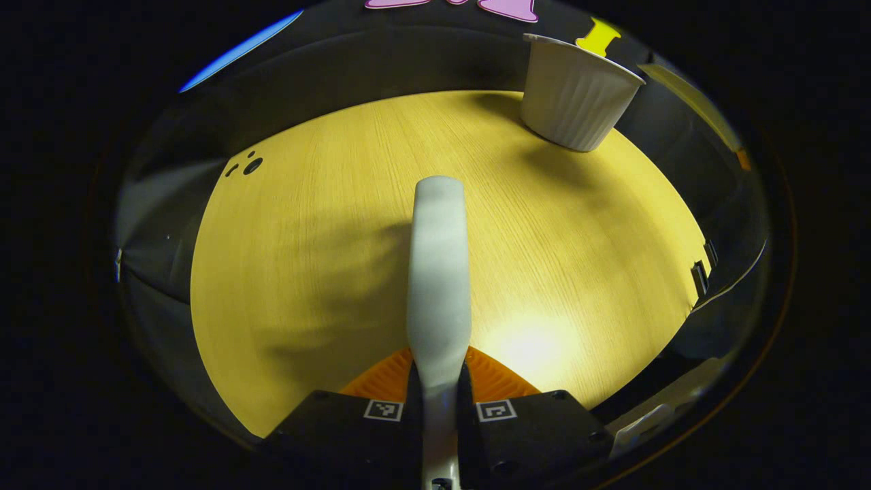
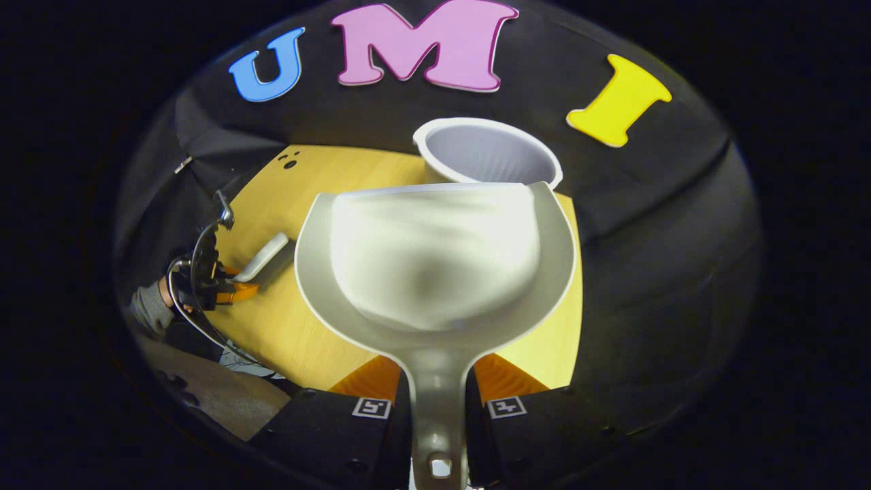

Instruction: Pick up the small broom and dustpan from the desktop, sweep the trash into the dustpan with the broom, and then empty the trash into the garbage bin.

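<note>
the dustpan, judged light, stiff and slippery plastic, is clamped by its handle in the right gripper just before the garbage bin, while the broom is pinched in the left gripper, well short of the bin.

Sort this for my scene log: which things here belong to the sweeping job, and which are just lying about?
Job things:
broom, held in the left gripper
dustpan, held in the right gripper
bin

Lying about:
table, with small dark holes near its far edge
</note>
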Demonstrator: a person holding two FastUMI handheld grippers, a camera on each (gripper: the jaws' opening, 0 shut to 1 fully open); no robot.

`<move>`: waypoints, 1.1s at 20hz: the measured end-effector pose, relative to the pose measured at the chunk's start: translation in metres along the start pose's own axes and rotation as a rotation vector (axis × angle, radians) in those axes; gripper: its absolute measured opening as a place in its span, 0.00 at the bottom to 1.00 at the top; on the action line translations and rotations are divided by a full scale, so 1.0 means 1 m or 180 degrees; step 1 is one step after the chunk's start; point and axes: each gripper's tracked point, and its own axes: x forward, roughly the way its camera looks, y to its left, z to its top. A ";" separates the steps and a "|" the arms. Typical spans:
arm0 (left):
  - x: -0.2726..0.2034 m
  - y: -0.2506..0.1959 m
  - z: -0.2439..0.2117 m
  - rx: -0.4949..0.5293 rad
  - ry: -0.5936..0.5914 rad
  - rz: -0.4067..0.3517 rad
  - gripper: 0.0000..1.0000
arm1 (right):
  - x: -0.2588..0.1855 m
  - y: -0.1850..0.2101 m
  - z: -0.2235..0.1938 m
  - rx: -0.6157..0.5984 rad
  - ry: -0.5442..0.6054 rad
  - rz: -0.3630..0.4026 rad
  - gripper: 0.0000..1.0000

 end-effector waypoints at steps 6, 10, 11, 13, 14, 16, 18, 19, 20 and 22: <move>0.007 0.005 -0.008 -0.0014 0.0028 0.0126 0.25 | 0.067 0.057 -0.070 0.0017 0.0306 0.0168 0.36; 0.009 0.004 -0.007 -0.0046 0.0013 0.0157 0.25 | 0.115 0.075 -0.092 -0.0009 0.0367 0.0217 0.36; 0.009 0.004 -0.007 -0.0054 0.0008 0.0168 0.25 | 0.126 0.079 -0.094 -0.0044 0.0367 0.0239 0.36; 0.011 0.004 -0.007 -0.0066 0.0008 0.0191 0.21 | 0.144 0.087 -0.098 -0.0111 0.0356 0.0267 0.36; 0.013 0.004 -0.008 -0.0072 0.0022 0.0194 0.21 | 0.149 0.088 -0.101 -0.0128 0.0363 0.0268 0.36; 0.015 0.004 -0.009 -0.0078 0.0048 0.0193 0.25 | 0.155 0.091 -0.104 -0.0132 0.0425 0.0271 0.32; 0.018 0.006 -0.009 -0.0078 0.0076 0.0183 0.25 | 0.161 0.092 -0.106 -0.0115 0.0467 0.0265 0.36; 0.018 0.006 -0.009 -0.0083 0.0087 0.0179 0.22 | 0.163 0.092 -0.106 -0.0105 0.0479 0.0267 0.36; 0.020 0.006 -0.009 -0.0090 0.0099 0.0174 0.22 | 0.165 0.093 -0.106 -0.0090 0.0484 0.0269 0.36; 0.020 0.005 -0.008 -0.0052 0.0085 0.0168 0.26 | 0.170 0.094 -0.106 -0.0040 0.0494 0.0265 0.41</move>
